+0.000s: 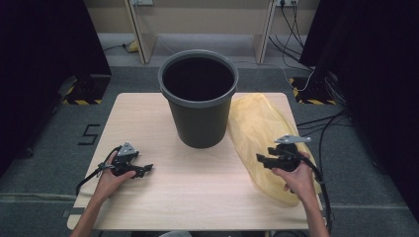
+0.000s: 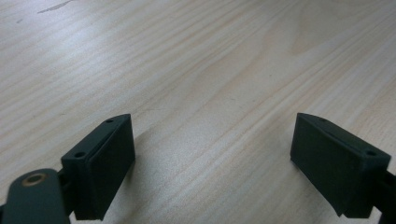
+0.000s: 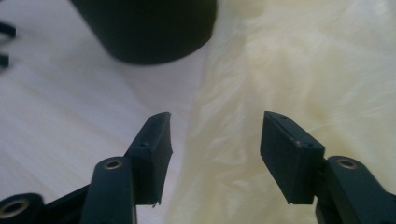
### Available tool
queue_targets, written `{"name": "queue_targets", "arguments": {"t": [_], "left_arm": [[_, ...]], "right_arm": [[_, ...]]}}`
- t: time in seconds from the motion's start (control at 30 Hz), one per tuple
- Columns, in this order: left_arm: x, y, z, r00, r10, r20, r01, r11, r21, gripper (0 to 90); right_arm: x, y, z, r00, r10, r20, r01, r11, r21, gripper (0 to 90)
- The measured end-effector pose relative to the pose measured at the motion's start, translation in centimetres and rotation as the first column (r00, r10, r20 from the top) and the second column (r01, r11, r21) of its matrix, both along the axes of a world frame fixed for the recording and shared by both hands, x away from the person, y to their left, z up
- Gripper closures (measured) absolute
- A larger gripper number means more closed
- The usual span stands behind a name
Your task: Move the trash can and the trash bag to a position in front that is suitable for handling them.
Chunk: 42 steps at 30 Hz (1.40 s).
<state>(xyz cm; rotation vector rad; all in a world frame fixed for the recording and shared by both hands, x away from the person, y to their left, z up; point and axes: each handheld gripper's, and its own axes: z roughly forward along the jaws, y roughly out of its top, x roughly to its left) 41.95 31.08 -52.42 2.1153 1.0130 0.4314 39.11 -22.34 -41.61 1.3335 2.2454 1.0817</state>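
high view looks down; gripper views skim the table [image 1: 197, 187] closely.

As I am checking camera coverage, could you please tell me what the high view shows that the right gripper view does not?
High view alone: the bin's open rim, the whole table, the left tool and both hands.

Right gripper view alone: the right tool from close up, jaws apart with nothing between them, above the edge of the yellow bag.

Both: the dark bin, the yellow bag and the wooden tabletop.

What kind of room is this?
Probably a lab or workshop set up for recording: a small wooden table, black curtains at both sides, loose cables and yellow-black hazard tape on the floor.
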Motion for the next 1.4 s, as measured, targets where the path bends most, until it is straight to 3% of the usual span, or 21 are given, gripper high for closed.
{"name": "queue_targets", "arguments": {"t": [0.07,0.1,0.13,0.17,0.27,0.3,0.33,0.47,0.5,0.6,0.67,0.8,0.83,0.87,0.93,1.03,1.07,1.13,1.23,1.33,1.4], "left_arm": [[0.0,0.0,0.0,1.0,0.0,-0.002,0.0,1.0,0.001,12.7],[0.0,0.0,0.0,1.0,0.0,0.0,0.0,1.0,0.001,12.7],[0.0,0.0,0.0,1.0,0.0,0.0,0.0,1.0,0.001,12.7],[0.0,0.0,0.0,1.0,0.001,-0.001,-0.001,1.0,-0.002,12.7],[0.0,0.0,0.0,1.0,0.0,0.0,0.0,1.0,0.0,12.7],[0.0,0.0,0.0,1.0,0.0,0.0,0.0,1.0,-0.001,12.7],[0.0,0.0,0.0,1.0,-0.001,-0.001,0.001,1.0,0.002,12.7],[0.0,0.0,0.0,1.0,-0.001,-0.001,0.001,1.0,0.002,12.7],[0.0,0.0,0.0,1.0,0.0,0.0,0.0,1.0,-0.001,12.7],[0.0,0.0,0.0,1.0,0.0,0.0,0.0,1.0,-0.001,12.7],[0.0,0.0,0.0,1.0,0.001,0.0,-0.001,1.0,-0.001,12.7],[0.0,0.0,0.0,1.0,0.0,0.0,0.0,1.0,0.0,12.7],[0.0,0.0,0.0,1.0,-0.001,-0.001,0.001,1.0,0.002,12.7],[0.0,0.0,0.0,1.0,-0.001,-0.001,0.001,1.0,0.002,12.7],[0.0,0.0,0.0,1.0,0.0,0.0,0.0,1.0,0.0,12.7],[0.0,0.0,0.0,1.0,0.0,0.0,0.0,1.0,-0.001,12.7],[0.0,0.0,0.0,1.0,-0.001,-0.001,0.001,1.0,0.001,12.7],[0.0,0.0,0.0,1.0,-0.001,-0.001,0.001,1.0,0.002,12.7],[0.0,0.0,0.0,1.0,-0.001,-0.001,0.001,1.0,0.002,12.7],[0.0,0.0,0.0,1.0,-0.001,-0.001,0.001,1.0,0.002,12.7],[0.0,0.0,0.0,1.0,0.001,0.0,-0.001,1.0,-0.001,12.7]], "right_arm": [[-0.1,-1.9,1.5,0.9988,-0.037,0.033,0.037,0.999,0.005,42.4],[0.4,-3.8,2.1,0.9944,-0.09,0.055,0.093,0.995,-0.044,41.2],[0.4,-3.8,2.1,0.9944,-0.09,0.055,0.093,0.995,-0.044,41.2],[1.3,-6.0,1.7,0.9874,-0.157,0.02,0.158,0.983,-0.09,39.2],[2.2,-7.6,0.7,0.9798,-0.2,-0.015,0.197,0.976,-0.088,39.1],[3.1,-9.2,-1.0,0.9719,-0.229,-0.055,0.223,0.97,-0.097,41.3],[3.1,-9.2,-1.0,0.9719,-0.229,-0.055,0.223,0.97,-0.097,41.3],[4.0,-10.2,-4.5,0.963,-0.238,-0.126,0.226,0.968,-0.107,46.9],[4.1,-10.1,-6.1,0.9558,-0.246,-0.161,0.229,0.967,-0.116,47.1],[3.9,-9.7,-7.4,0.9449,-0.263,-0.195,0.249,0.964,-0.094,44.3],[2.4,-8.6,-7.6,0.9337,-0.286,-0.216,0.291,0.957,-0.009,41.4],[0.6,-6.9,-6.9,0.9397,-0.255,-0.228,0.266,0.964,0.022,35.5],[-0.3,-6.2,-5.8,0.9569,-0.202,-0.209,0.23,0.966,0.12,34.8],[-0.3,-6.2,-5.8,0.9569,-0.202,-0.209,0.23,0.966,0.12,34.8],[-0.5,-6.1,-4.2,0.97,-0.188,-0.154,0.209,0.969,0.134,34.7],[0.2,-6.7,-2.9,0.9727,-0.198,-0.122,0.215,0.965,0.152,33.7],[1.1,-7.4,-2.5,0.978,-0.197,-0.069,0.204,0.971,0.125,33.4],[1.6,-7.6,-2.6,0.9777,-0.201,-0.06,0.206,0.974,0.097,33.3],[3.5,-7.8,-4.9,0.9791,-0.187,-0.079,0.186,0.982,-0.021,32.8],[3.4,-7.1,-6.3,0.9843,-0.156,-0.082,0.151,0.986,-0.071,33.5],[2.0,-5.3,-7.4,0.9884,-0.12,-0.092,0.109,0.987,-0.119,33.5]]}}
